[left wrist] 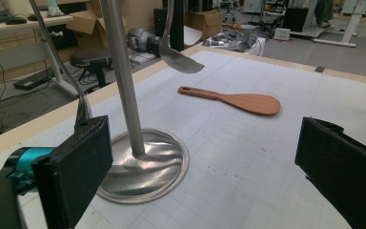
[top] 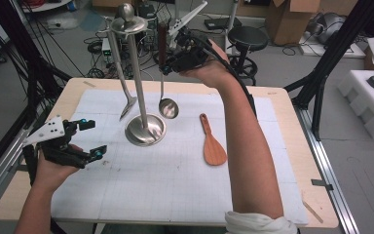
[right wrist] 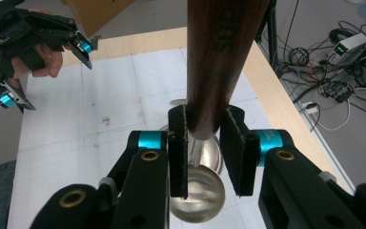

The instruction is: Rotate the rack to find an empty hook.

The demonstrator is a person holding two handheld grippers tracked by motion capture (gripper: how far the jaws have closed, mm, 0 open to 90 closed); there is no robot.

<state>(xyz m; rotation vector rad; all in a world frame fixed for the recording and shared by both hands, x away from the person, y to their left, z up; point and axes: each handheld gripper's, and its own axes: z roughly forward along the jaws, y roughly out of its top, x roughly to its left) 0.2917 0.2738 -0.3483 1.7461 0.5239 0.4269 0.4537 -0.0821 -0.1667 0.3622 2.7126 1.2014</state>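
Note:
A steel utensil stand (top: 145,130) with a round base and a tall pole stands mid-table. A metal serving spoon (top: 126,106) hangs from its top at the left. My right gripper (top: 164,66) is held high behind the stand, shut on the dark wooden handle (right wrist: 218,62) of a steel ladle (top: 168,108), which hangs upright with its bowl just above the mat, right of the base. My left gripper (top: 95,139) rests open and empty at the table's left, its jaws facing the stand base (left wrist: 147,164). A wooden rice paddle (top: 213,146) lies flat to the right.
A white gridded mat (top: 175,190) covers the wooden table. Behind the far edge are a black stool (top: 246,39), cables and cardboard boxes. White foam blocks (top: 370,102) sit on the floor at the right, and black frame legs stand on both sides.

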